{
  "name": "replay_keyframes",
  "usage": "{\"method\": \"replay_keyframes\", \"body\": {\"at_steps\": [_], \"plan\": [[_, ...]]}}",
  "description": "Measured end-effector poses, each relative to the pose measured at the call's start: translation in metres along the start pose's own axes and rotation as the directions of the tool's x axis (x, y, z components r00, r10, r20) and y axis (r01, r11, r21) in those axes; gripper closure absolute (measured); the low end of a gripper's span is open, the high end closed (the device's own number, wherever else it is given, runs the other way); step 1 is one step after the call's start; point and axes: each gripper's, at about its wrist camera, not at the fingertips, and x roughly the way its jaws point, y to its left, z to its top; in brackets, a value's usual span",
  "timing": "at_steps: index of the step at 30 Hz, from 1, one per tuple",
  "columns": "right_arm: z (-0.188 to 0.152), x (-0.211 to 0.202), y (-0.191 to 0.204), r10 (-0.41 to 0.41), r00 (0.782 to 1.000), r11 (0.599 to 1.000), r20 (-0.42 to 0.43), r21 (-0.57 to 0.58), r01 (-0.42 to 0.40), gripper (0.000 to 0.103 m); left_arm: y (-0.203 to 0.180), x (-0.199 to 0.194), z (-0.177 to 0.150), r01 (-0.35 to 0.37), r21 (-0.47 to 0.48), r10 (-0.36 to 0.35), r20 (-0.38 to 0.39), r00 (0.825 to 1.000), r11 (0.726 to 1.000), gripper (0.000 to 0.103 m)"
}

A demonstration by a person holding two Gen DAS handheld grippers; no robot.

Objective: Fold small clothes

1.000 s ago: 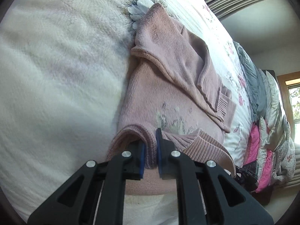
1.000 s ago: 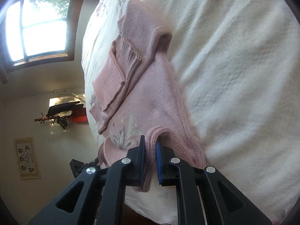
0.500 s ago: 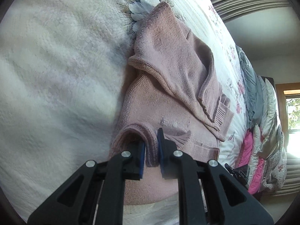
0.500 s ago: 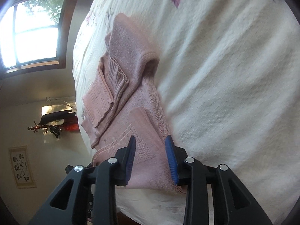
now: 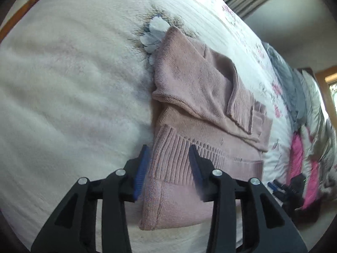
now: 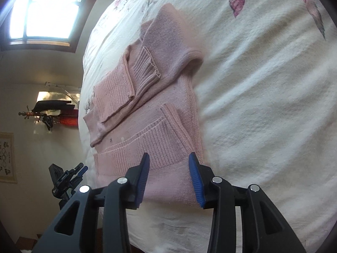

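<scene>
Lying folded at frame centre on the white bed (image 5: 69, 97): pink sweater (image 5: 189, 113), ribbed hem turned up over its body, sleeves crossed above. Left hand-held gripper (image 5: 169, 164) spread wide, released, straddling the hem's left corner. Right hand-held gripper (image 6: 168, 168) likewise released, over the right corner at lower centre.

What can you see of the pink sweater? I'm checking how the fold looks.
The pink sweater is a soft knit, lying folded on the white bedspread. Both sleeves are crossed over its body, ribbed cuffs overlapping. The ribbed hem is folded up onto the body. Neither the left gripper nor the right gripper grips it; both are open at its near edge.
</scene>
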Motion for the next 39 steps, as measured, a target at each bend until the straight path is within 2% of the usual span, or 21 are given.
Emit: {"method": "replay_keyframes", "body": {"at_steps": [3,7,10,11,15,19,21,25,26,28,30,34,35,36,37,38,39], "plan": [[-0.002,0.007,0.01,-0.015,1.0,1.0,-0.016,-0.028,0.014,0.063,-0.018,0.02,0.005,-0.115,0.122,0.118,-0.023,0.993,0.986,0.062],[-0.004,0.014,0.021,-0.038,0.999,0.998,-0.029,-0.06,0.036,0.063,-0.03,0.044,0.01,-0.168,0.238,0.185,-0.051,0.981,0.957,0.059],[-0.003,0.017,0.024,-0.044,0.998,0.997,-0.035,-0.069,0.042,0.062,-0.032,0.062,0.014,-0.201,0.28,0.229,-0.071,0.971,0.939,0.061],[-0.002,0.019,0.025,-0.048,0.998,0.996,-0.037,-0.073,0.045,0.062,-0.031,0.065,0.015,-0.202,0.283,0.232,-0.076,0.97,0.938,0.063],[0.004,0.025,0.033,-0.103,0.994,0.988,-0.047,-0.125,0.096,0.062,-0.033,0.067,0.012,-0.209,0.313,0.24,-0.065,0.969,0.927,0.094],[0.012,0.031,0.051,-0.176,0.984,0.959,-0.032,-0.23,0.164,0.062,-0.034,0.052,0.006,-0.163,0.318,0.184,-0.037,0.982,0.934,0.095],[0.016,0.037,0.061,-0.208,0.978,0.938,-0.03,-0.29,0.191,0.055,-0.035,0.049,0.003,-0.135,0.317,0.156,-0.041,0.987,0.939,0.095],[0.025,0.058,0.079,-0.294,0.955,0.875,-0.027,-0.41,0.258,0.053,-0.026,0.059,0.004,-0.15,0.311,0.178,-0.064,0.982,0.939,0.092],[0.027,0.063,0.08,-0.308,0.951,0.865,-0.029,-0.424,0.267,0.053,-0.025,0.064,0.006,-0.148,0.3,0.178,-0.075,0.981,0.942,0.092],[0.032,0.074,0.082,-0.331,0.943,0.849,-0.032,-0.446,0.283,0.053,-0.021,0.07,0.008,-0.145,0.28,0.177,-0.093,0.98,0.949,0.084],[0.037,0.083,0.08,-0.364,0.931,0.835,-0.028,-0.453,0.313,0.051,-0.019,0.074,0.009,-0.14,0.274,0.173,-0.101,0.98,0.952,0.08],[0.045,0.096,0.068,-0.41,0.911,0.828,-0.042,-0.436,0.352,0.049,-0.024,0.081,0.008,-0.151,0.301,0.19,-0.102,0.977,0.941,0.081],[0.044,0.098,0.066,-0.404,0.913,0.832,-0.049,-0.434,0.345,0.049,-0.025,0.081,0.008,-0.155,0.306,0.194,-0.099,0.976,0.939,0.081],[0.043,0.1,0.064,-0.389,0.919,0.84,-0.065,-0.434,0.325,0.053,-0.028,0.082,0.007,-0.156,0.308,0.194,-0.097,0.976,0.938,0.084],[0.041,0.102,0.063,-0.378,0.922,0.844,-0.084,-0.44,0.306,0.063,-0.029,0.081,0.006,-0.157,0.312,0.194,-0.092,0.977,0.937,0.088],[0.037,0.104,0.062,-0.389,0.917,0.833,-0.092,-0.46,0.307,0.069,-0.03,0.08,0.005,-0.159,0.319,0.196,-0.086,0.977,0.934,0.091],[0.033,0.106,0.064,-0.415,0.906,0.807,-0.084,-0.493,0.324,0.081,-0.033,0.079,0.004,-0.159,0.328,0.196,-0.081,0.977,0.931,0.093]]}}
